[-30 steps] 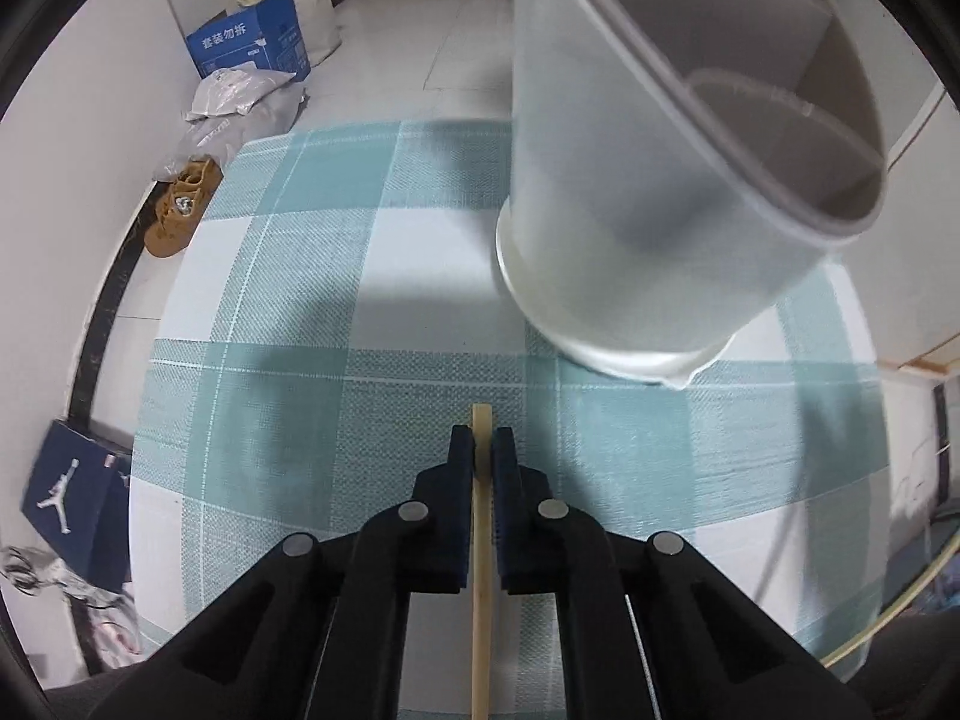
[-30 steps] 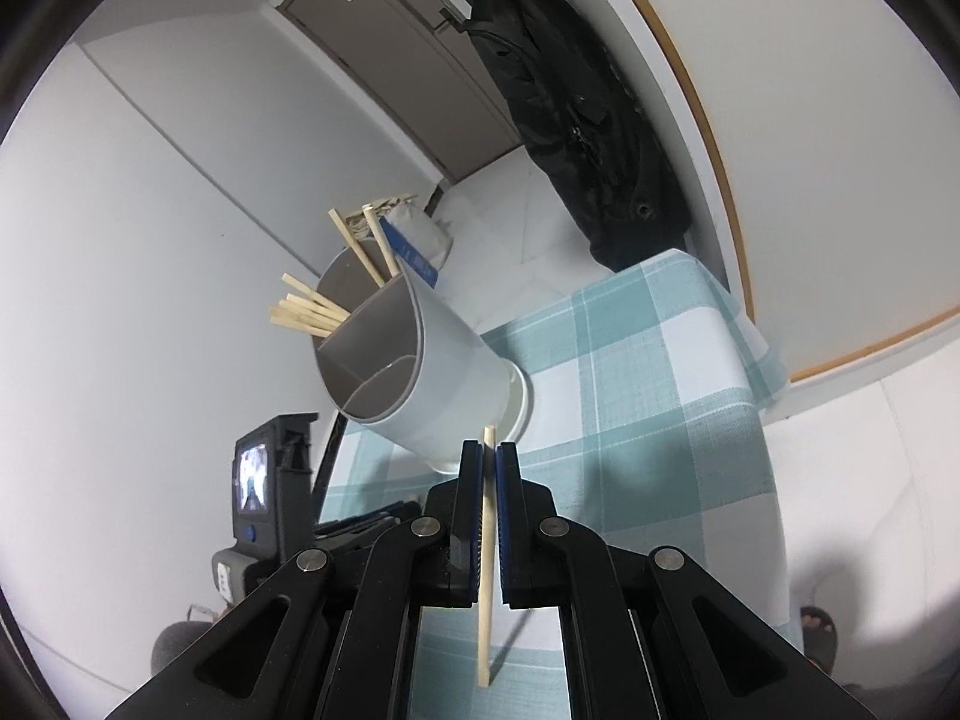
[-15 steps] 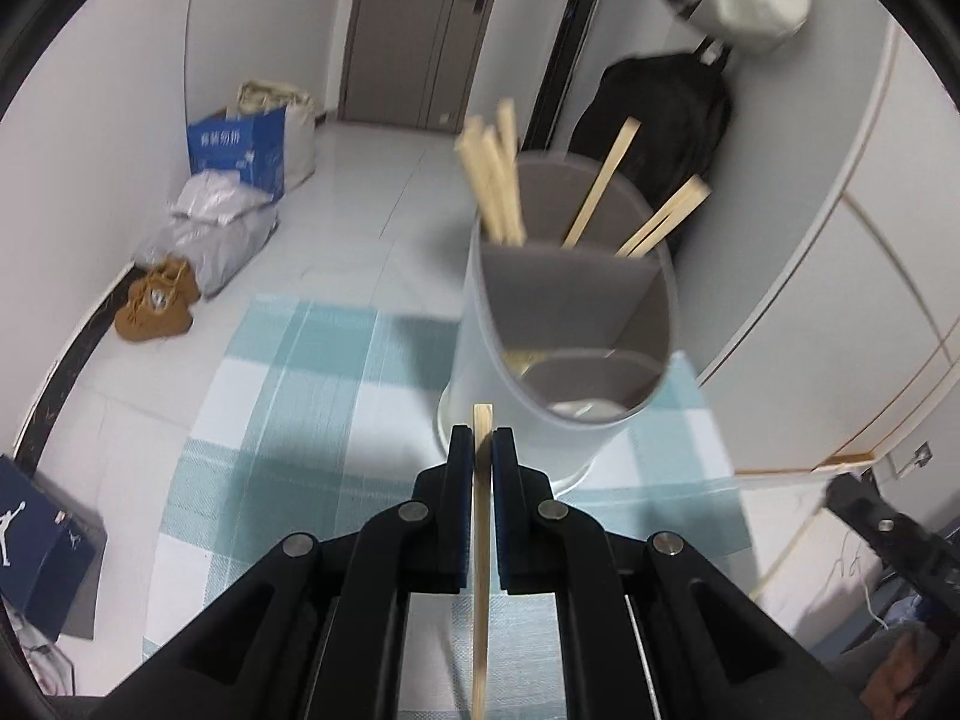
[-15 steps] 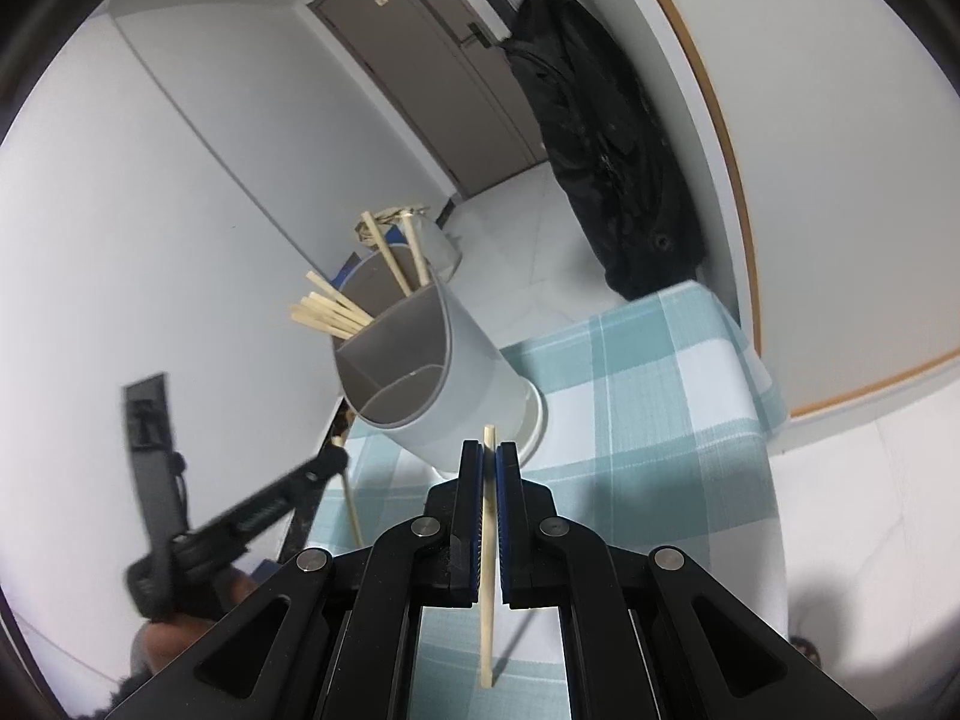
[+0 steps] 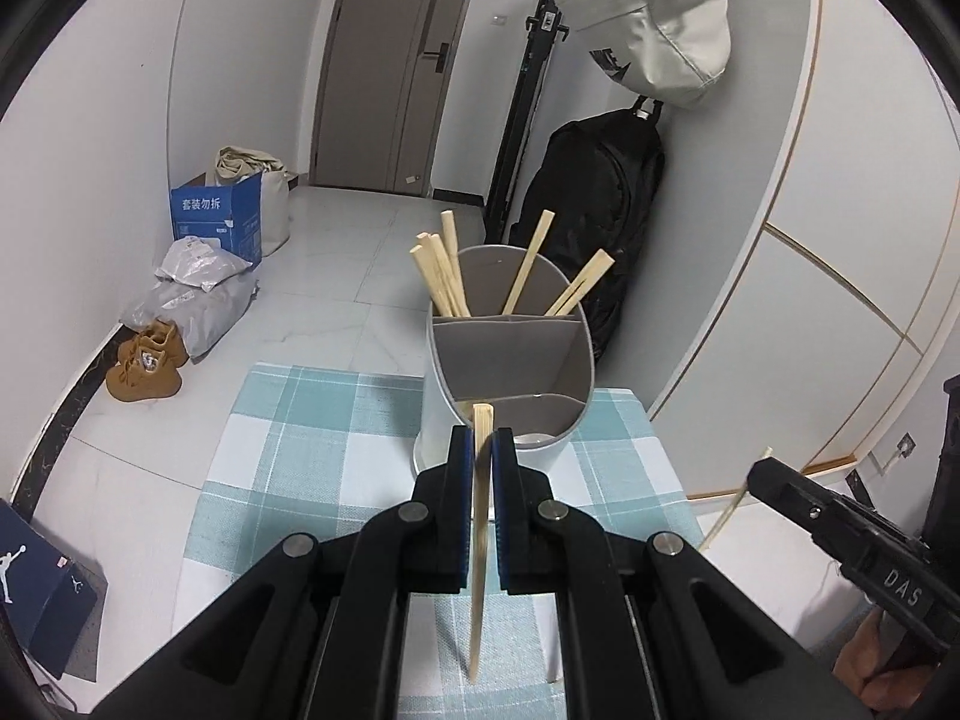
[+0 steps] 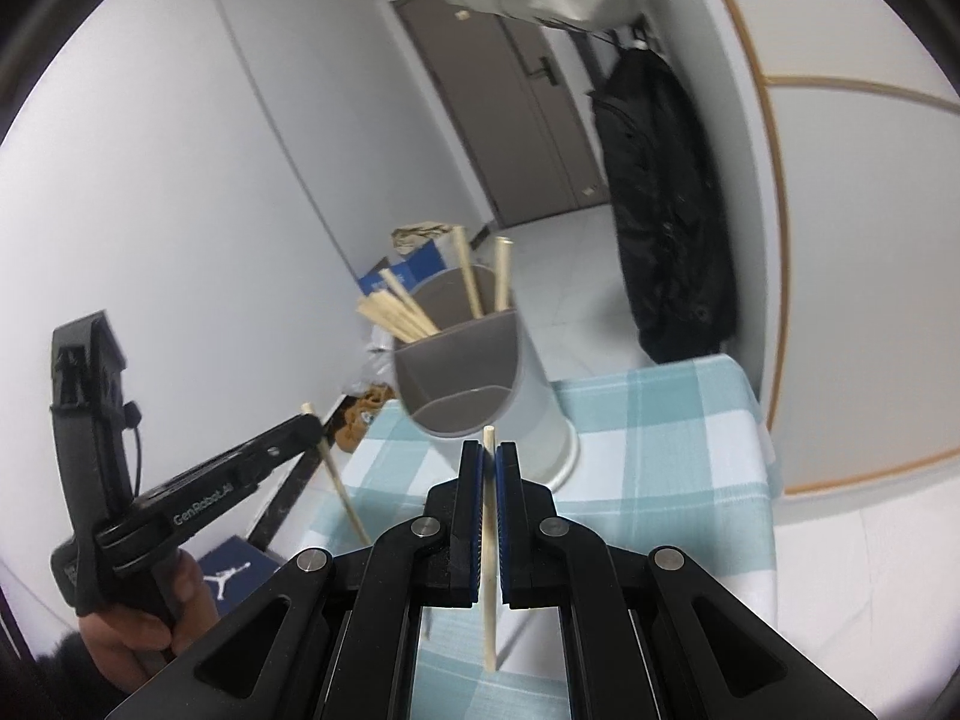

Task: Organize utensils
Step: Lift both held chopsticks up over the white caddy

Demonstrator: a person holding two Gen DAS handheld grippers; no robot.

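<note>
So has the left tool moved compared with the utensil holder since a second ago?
Yes. The left tool has risen and pulled back: the utensil holder, earlier looming close overhead, now stands farther off, its compartments seen from above.

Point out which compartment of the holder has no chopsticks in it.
The near, low-walled compartment of the grey holder; both tall rear compartments hold chopsticks.

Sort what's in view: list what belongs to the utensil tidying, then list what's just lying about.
Belongs to the job:
- left tongs, shut on a chopstick
- right tongs, shut on another chopstick
- grey divided utensil holder
- chopsticks already in the holder

Just lying about:
- tan boots
- blue cardboard box
- black backpack
- shoe box
</note>
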